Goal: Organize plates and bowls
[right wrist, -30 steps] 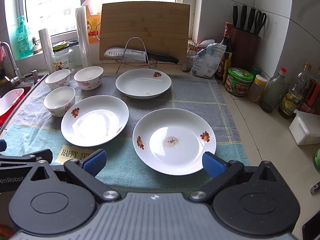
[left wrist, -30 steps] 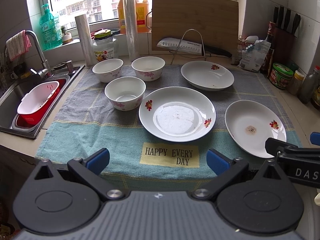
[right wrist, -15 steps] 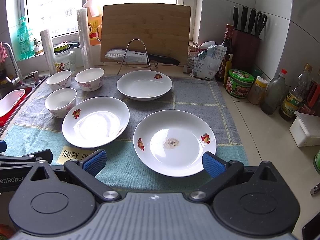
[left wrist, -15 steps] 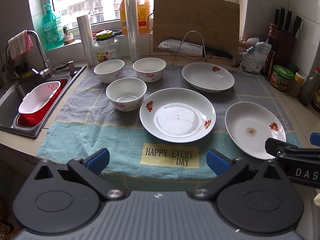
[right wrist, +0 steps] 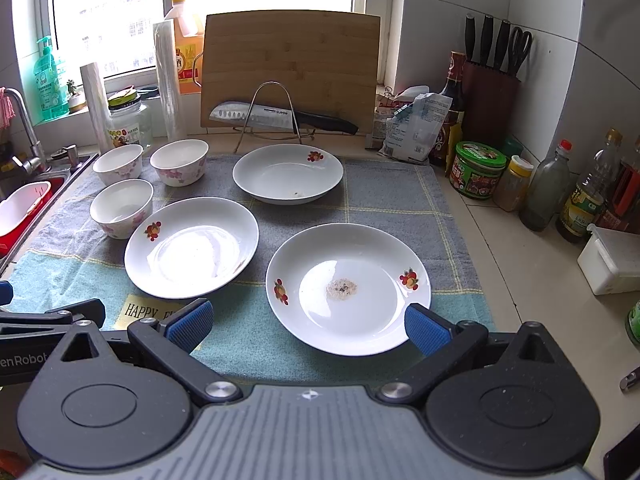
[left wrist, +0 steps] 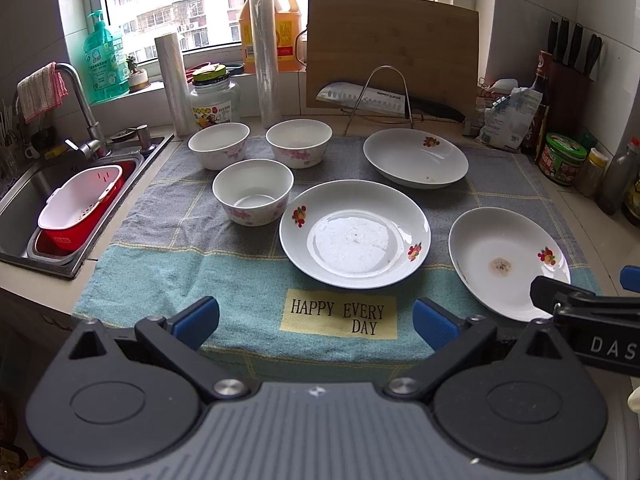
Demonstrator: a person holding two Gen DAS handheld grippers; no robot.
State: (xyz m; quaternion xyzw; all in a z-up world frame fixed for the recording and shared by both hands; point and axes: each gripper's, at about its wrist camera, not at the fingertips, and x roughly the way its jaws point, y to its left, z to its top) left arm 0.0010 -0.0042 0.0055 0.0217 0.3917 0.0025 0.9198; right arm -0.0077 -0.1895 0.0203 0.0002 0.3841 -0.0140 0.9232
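Note:
Three white flowered plates lie on a towel: a middle plate [left wrist: 354, 234] [right wrist: 191, 247], a far plate [left wrist: 415, 163] [right wrist: 287, 173] and a near right plate [left wrist: 508, 262] [right wrist: 347, 288] with a brown stain. Three white bowls stand at the left: a near bowl [left wrist: 253, 191] [right wrist: 121, 207] and two far bowls [left wrist: 219, 145] [left wrist: 299, 143]. My left gripper [left wrist: 316, 322] is open and empty above the towel's front edge. My right gripper [right wrist: 306, 326] is open and empty just in front of the stained plate.
The towel [left wrist: 192, 264] covers the counter. A sink [left wrist: 24, 196] with a red and white basket [left wrist: 78, 204] is at the left. A cutting board [left wrist: 392, 48], a knife on a rack [left wrist: 384, 100], bottles and jars [right wrist: 476, 170] line the back and right.
Both grippers have lifted and eased back slightly, so the dishes sit a little lower in view. Nothing on the towel moved.

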